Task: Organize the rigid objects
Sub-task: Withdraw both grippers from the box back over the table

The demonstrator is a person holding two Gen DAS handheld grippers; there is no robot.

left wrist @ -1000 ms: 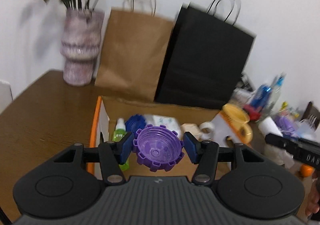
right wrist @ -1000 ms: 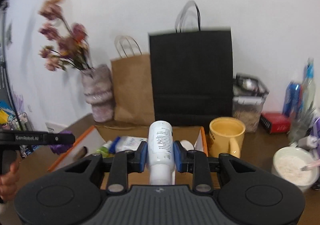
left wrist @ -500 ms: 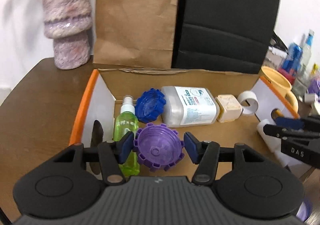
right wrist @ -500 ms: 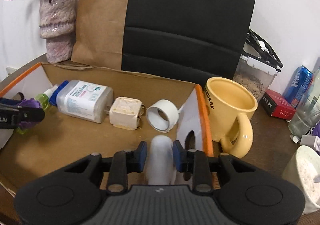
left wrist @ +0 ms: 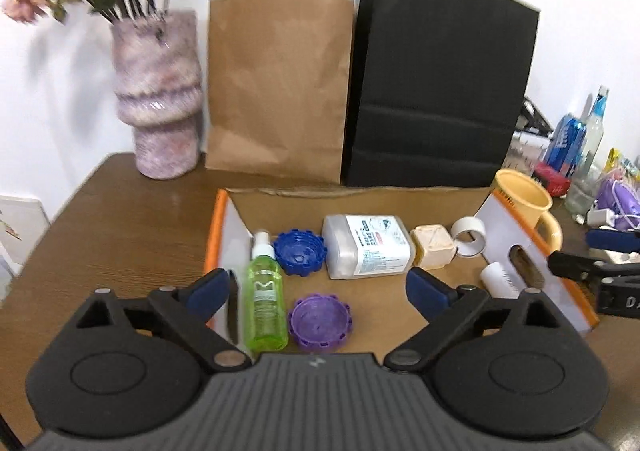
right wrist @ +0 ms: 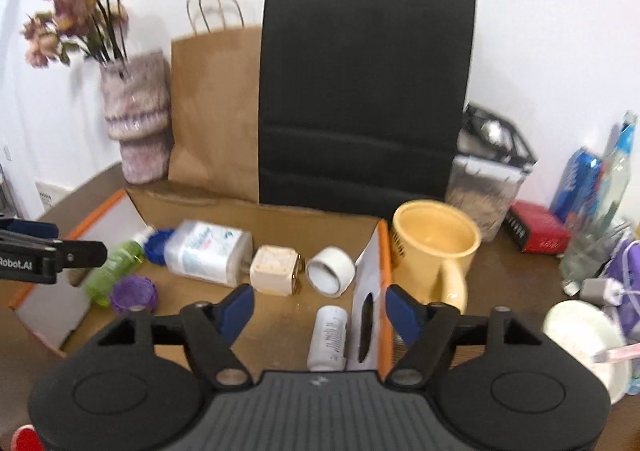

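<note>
Left claw (left wrist: 316, 287) now spread wide, empty; half a second ago pinching purple cap (left wrist: 320, 322). Cap now lying in cardboard box (left wrist: 360, 193), between and just below the spread fingers, touching or just beside green spray bottle (left wrist: 264, 301) on its left. Behind it, left to right: blue cap (left wrist: 300, 251), flat white bottle (left wrist: 366, 251), beige block (left wrist: 434, 251), tape roll (left wrist: 468, 237).

Right claw (right wrist: 320, 309) likewise spread, empty; earlier clamped on white pill bottle (right wrist: 329, 337). Bottle now lying on box floor, pressed against right orange-edged flap (right wrist: 382, 291), between the fingers, nearer the right one. Yellow mug (right wrist: 434, 247) on tabletop (left wrist: 120, 219) just outside that flap.
</note>
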